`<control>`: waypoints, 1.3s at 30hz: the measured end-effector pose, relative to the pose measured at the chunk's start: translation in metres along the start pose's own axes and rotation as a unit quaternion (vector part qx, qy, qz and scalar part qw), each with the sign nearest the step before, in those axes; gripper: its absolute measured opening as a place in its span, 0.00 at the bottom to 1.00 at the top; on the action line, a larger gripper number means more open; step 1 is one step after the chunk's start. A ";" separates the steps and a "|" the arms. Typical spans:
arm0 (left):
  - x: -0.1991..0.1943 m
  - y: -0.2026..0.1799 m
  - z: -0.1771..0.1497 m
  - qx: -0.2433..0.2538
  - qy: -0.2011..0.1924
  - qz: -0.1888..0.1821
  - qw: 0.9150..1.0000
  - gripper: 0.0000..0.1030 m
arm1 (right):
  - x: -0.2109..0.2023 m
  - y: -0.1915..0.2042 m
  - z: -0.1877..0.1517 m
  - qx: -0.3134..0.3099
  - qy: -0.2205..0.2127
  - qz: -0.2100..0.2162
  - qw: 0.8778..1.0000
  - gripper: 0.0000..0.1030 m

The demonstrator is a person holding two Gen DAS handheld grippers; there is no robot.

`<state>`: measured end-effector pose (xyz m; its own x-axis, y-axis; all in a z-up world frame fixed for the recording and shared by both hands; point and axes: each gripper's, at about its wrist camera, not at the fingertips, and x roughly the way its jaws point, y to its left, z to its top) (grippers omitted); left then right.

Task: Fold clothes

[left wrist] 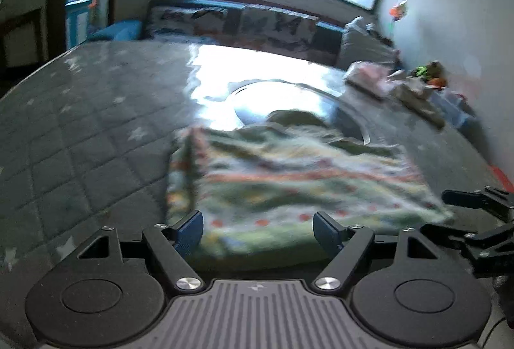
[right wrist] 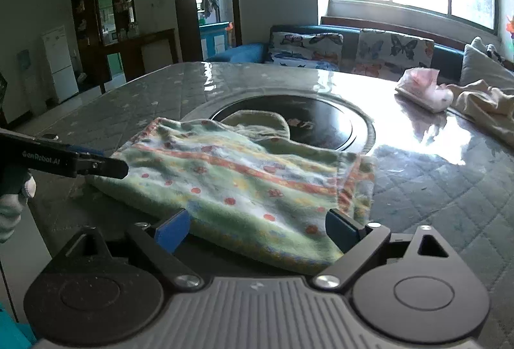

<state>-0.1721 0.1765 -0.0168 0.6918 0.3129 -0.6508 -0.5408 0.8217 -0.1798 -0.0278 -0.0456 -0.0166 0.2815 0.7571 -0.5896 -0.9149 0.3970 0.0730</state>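
Two grippers are over one small garment, and both of mine have the jaws spread wide with nothing between them. The left gripper [left wrist: 258,228] and the right gripper [right wrist: 257,228] each look along the near edge of the green patterned cloth with orange stripes and red dots [right wrist: 244,182]. This cloth lies already doubled on the grey quilted table cover [right wrist: 449,204], near me, and its far part reaches over the rim of the round dark glass turntable [right wrist: 321,124] in the middle of the table. In the right view the left gripper comes in from the left, and its tips are just beside the left corner of the cloth; I cannot tell if they touch it.

I judge that one fold is made and the next one is being prepared. The next move, I think, calls for closing each gripper on a near corner, taking both layers together, and then carrying the edge to the far side evenly.

Far right on the table lie a pink packet [right wrist: 420,89] and a beige crumpled cloth [right wrist: 485,105], well apart from my work.
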 end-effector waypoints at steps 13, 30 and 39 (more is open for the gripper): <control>-0.005 0.018 -0.004 -0.035 0.025 0.009 0.999 0.85 | 0.003 0.013 -0.006 -0.022 0.007 0.010 1.000 1.00; 0.002 0.012 -0.002 -0.024 0.051 0.022 0.998 1.00 | 0.018 0.021 -0.022 -0.068 0.016 -0.005 0.998 1.00; 0.004 0.009 -0.001 -0.011 0.059 0.030 0.998 1.00 | 0.017 0.019 -0.021 -0.069 0.019 0.002 0.997 1.00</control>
<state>-0.1744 0.1844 -0.0222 0.5966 0.3020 -0.7435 -0.5916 0.7916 -0.1531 -0.0462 -0.0358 -0.0420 0.2683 0.7369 -0.6205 -0.9480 0.3166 -0.0338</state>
